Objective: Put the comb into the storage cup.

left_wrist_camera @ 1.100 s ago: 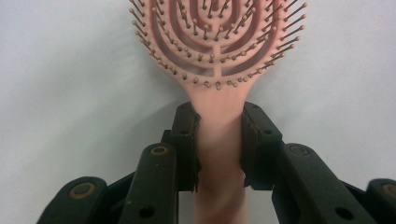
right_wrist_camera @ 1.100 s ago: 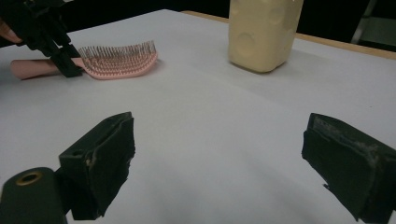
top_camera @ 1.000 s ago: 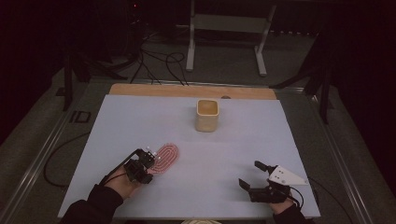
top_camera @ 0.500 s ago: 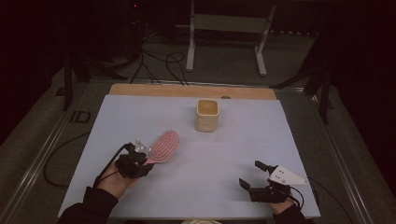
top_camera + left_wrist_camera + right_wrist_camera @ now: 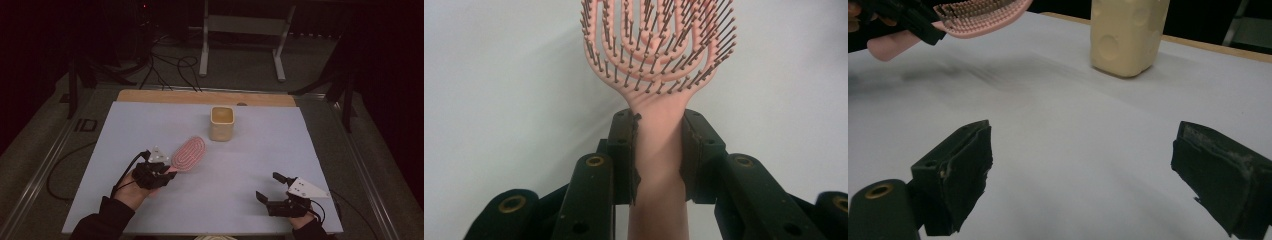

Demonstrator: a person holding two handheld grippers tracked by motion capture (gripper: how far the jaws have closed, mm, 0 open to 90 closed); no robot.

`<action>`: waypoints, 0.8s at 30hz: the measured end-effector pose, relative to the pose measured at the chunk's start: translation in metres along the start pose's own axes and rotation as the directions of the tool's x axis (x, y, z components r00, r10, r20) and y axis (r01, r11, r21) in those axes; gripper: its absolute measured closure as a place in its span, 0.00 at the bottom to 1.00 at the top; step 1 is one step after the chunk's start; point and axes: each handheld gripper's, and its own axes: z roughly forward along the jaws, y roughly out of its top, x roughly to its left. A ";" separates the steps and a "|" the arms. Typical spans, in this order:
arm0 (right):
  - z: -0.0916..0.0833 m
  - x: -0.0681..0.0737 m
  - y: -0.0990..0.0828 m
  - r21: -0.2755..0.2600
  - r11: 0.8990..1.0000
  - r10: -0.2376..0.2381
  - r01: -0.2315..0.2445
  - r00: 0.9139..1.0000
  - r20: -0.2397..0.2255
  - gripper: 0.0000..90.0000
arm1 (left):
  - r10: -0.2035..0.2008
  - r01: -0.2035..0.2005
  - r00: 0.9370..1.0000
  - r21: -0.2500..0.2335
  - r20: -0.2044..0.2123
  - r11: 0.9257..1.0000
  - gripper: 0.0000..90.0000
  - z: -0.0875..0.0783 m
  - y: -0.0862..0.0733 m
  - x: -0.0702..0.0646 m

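A pink hairbrush (image 5: 188, 154) with dark-tipped bristles is held above the white table, bristles up, head pointing toward a cream square cup (image 5: 221, 123). My left gripper (image 5: 167, 172) is shut on the brush's handle (image 5: 657, 150), both pads pressed against its sides. The brush (image 5: 979, 15) hangs off the table in the right gripper view, with the cup (image 5: 1127, 35) behind it. My right gripper (image 5: 269, 187) rests near the table's front right edge, jaws wide open with nothing between them (image 5: 1080, 170).
A white sheet (image 5: 260, 155) covers the table, with a wooden strip (image 5: 200, 97) along its far edge. Cables and a metal stand (image 5: 245, 30) sit on the dark floor beyond. Metal rails run along both table sides.
My left gripper has lifted the hairbrush off the table and carried it up and toward the cup. The right gripper has stayed in place.
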 end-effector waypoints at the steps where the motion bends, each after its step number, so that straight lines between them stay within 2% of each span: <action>1: 0.000 0.000 0.000 0.000 1.000 -0.002 0.002 1.000 0.001 0.10 | 0.007 -0.006 1.000 -0.020 0.004 1.000 0.79 0.001 0.004 -0.003; 4: 0.000 0.000 0.000 0.000 1.000 0.000 0.000 1.000 0.001 0.10 | 0.027 -0.026 0.999 -0.051 0.020 0.998 0.79 0.002 0.008 -0.007; 5: 0.000 0.000 0.000 0.000 1.000 0.000 0.000 1.000 0.001 0.10 | 0.029 -0.027 0.999 -0.062 0.020 0.998 0.79 0.002 0.009 -0.008; 6: 0.000 0.000 0.000 0.000 1.000 0.000 0.000 1.000 0.001 0.10 | 0.024 -0.021 0.999 -0.068 0.038 0.997 0.79 0.003 0.011 -0.009; 8: 0.000 0.000 0.000 0.001 1.000 0.000 0.000 1.000 0.000 0.10 | 0.038 -0.034 0.999 -0.091 0.036 0.995 0.79 0.004 0.012 -0.011; 12: 0.001 0.000 0.000 0.002 1.000 0.000 0.000 1.000 0.000 0.10 | 0.041 -0.034 0.998 -0.123 0.054 0.992 0.79 0.006 0.014 -0.012; 18: 0.001 0.001 0.000 0.003 1.000 0.004 -0.004 1.000 0.000 0.10 | 0.046 -0.035 0.997 -0.175 0.062 0.984 0.79 0.007 0.014 -0.013; 19: 0.002 0.001 0.000 0.006 1.000 0.003 -0.003 1.000 0.001 0.10 | 0.040 -0.026 0.997 -0.199 0.067 0.980 0.79 0.008 0.014 -0.012; 24: 0.003 0.001 0.001 0.005 1.000 0.006 -0.006 1.000 0.004 0.10 | 0.048 -0.024 0.994 -0.241 0.094 0.970 0.79 0.010 0.015 -0.012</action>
